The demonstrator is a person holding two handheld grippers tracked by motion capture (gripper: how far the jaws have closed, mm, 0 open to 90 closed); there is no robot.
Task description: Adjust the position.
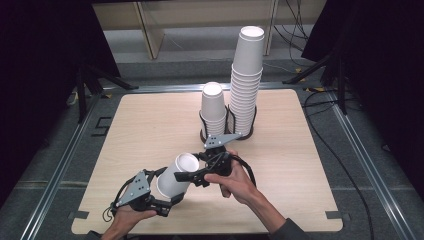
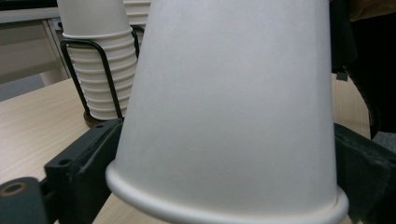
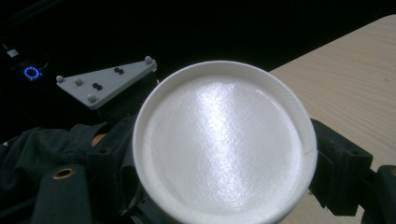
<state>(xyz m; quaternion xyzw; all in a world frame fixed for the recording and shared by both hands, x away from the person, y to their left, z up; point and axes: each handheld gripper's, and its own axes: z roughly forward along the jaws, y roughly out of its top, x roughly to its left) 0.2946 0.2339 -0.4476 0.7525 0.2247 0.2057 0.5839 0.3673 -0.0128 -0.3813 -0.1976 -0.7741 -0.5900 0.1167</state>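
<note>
A white paper cup (image 1: 175,177) hangs tilted over the near part of the table, its closed base up and to the right. My left gripper (image 1: 167,191) comes in from the lower left. In the left gripper view its jaws press both sides of the cup (image 2: 233,93) just above the rolled rim. My right gripper (image 1: 192,173) reaches in from the right and clamps the base end. The right gripper view faces the cup's recessed base (image 3: 224,140), a black jaw on either side. Behind it shows the left gripper's grey plate (image 3: 105,81).
Two stacks of white cups stand in black wire holders (image 1: 227,132) at the table's middle back: a short stack (image 1: 212,107) and a tall stack (image 1: 247,75). The wooden tabletop (image 1: 150,120) lies bare to the left and right. Dark stands and cables ring the table.
</note>
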